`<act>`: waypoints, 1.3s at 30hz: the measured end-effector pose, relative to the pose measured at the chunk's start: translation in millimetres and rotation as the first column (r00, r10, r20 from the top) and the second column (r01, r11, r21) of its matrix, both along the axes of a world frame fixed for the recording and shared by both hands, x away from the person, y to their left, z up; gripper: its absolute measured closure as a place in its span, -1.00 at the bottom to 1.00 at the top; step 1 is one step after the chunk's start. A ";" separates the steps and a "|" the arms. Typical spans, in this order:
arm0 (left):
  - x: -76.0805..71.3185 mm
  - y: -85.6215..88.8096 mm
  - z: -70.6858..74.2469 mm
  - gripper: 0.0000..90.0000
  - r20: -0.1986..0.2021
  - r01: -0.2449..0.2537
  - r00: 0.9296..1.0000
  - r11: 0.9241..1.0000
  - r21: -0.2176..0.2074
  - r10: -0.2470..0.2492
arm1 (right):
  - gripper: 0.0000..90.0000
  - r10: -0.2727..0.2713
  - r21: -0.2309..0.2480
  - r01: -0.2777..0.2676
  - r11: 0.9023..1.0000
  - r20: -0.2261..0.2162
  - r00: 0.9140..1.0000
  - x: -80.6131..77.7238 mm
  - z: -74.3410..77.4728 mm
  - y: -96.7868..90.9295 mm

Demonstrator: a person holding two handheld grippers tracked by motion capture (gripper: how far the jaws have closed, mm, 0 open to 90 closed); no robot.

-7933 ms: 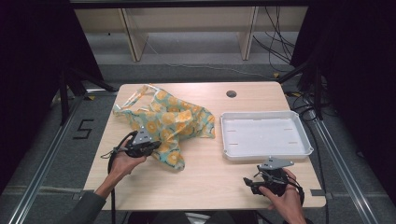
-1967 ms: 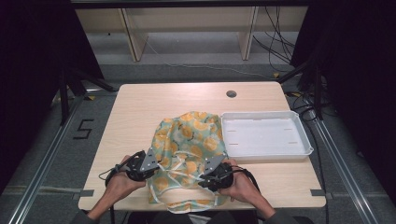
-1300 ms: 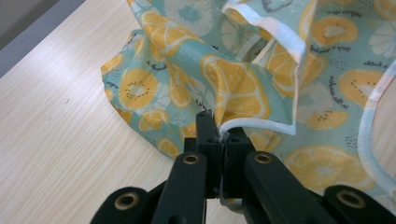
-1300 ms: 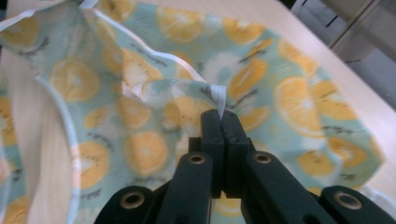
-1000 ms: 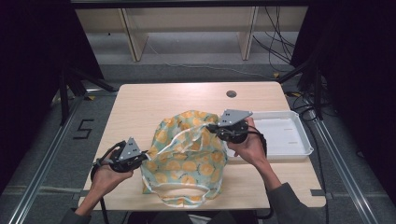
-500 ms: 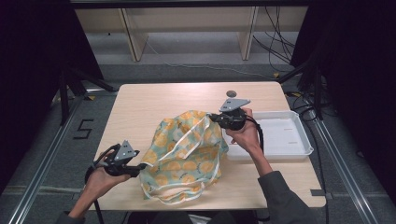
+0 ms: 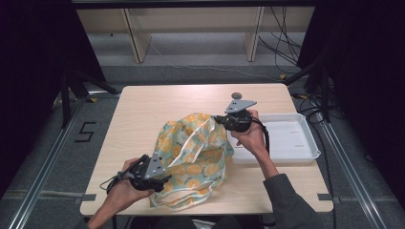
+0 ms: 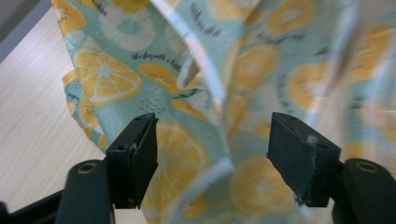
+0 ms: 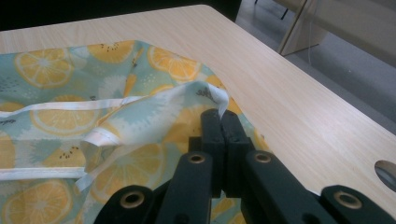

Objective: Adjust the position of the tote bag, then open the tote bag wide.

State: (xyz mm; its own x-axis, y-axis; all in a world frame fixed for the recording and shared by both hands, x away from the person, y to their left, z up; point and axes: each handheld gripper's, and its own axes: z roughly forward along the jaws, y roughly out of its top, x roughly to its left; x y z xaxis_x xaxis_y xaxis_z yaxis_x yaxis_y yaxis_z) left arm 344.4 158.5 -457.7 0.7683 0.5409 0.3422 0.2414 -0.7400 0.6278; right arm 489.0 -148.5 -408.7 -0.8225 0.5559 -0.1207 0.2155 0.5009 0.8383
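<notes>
A light blue cloth [image 7: 196,152] printed with orange slices lies bunched on the wooden table [image 7: 157,109]. My right gripper [image 7: 217,119] is shut on the cloth's far right hem and holds it a little above the table. In the right gripper view the jaws [image 9: 219,116] pinch a white-trimmed edge of the cloth [image 9: 60,116]. My left gripper [image 7: 165,180] is at the cloth's near left corner. Its jaws have just been opening. In the left gripper view they [image 8: 212,144] stand apart with a fold of cloth [image 8: 261,60] between them, and the pads are not pressing on it.
A white tray [image 7: 286,136] sits on the table's right side, just behind my right hand. A round hole [image 7: 236,96] is in the tabletop near the far edge. Bare wood runs along the table's left and far sides.
The left gripper let go of the cloth's left edge, opened, and slid right onto the near left corner. The right gripper lifted the hem slightly toward the far side, then held still.
</notes>
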 end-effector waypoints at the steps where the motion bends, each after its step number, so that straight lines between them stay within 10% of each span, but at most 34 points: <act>1: 5.9 -1.5 -4.1 -0.04 0.004 -0.009 1.000 0.999 0.039 0.009 | 1.00 0.001 0.000 -0.001 1.000 -0.001 1.000 0.2 -0.1 -0.1; 4: 17.3 0.4 -8.1 0.48 -0.012 0.006 1.000 0.998 0.069 -0.005 | 1.00 -0.007 0.011 0.007 1.000 0.000 1.000 -0.2 -0.9 0.0; 6: 24.4 3.1 -9.4 0.92 -0.019 0.014 1.000 1.000 -0.005 -0.014 | 1.00 -0.007 0.009 0.007 1.000 0.002 1.000 0.5 -0.8 -0.8; 13: 44.9 24.9 31.7 0.97 -0.021 0.007 1.000 0.985 -0.172 -0.011 | 1.00 -0.020 0.005 0.020 1.000 -0.004 1.000 5.6 -4.9 -3.1; 16: 63.6 36.5 44.6 0.97 -0.023 -0.029 0.999 0.971 -0.236 0.024 | 1.00 -0.041 0.006 0.041 0.999 -0.010 0.999 8.9 -8.0 -4.8; 24: 116.8 64.0 29.8 0.97 -0.133 -0.189 0.980 0.900 -0.394 0.148 | 1.00 -0.132 -0.022 0.131 0.991 -0.052 0.990 26.9 -28.6 -21.1; 35: 135.1 60.0 12.4 0.97 -0.174 -0.222 0.970 0.906 -0.360 0.168 | 0.16 -0.213 -0.125 0.206 0.971 -0.044 0.976 1.0 -11.4 -14.2; 39: 134.4 58.5 12.9 0.97 -0.186 -0.234 0.967 0.900 -0.368 0.175 | -0.02 -0.129 -0.096 0.127 0.987 -0.016 0.992 -39.4 14.7 -12.3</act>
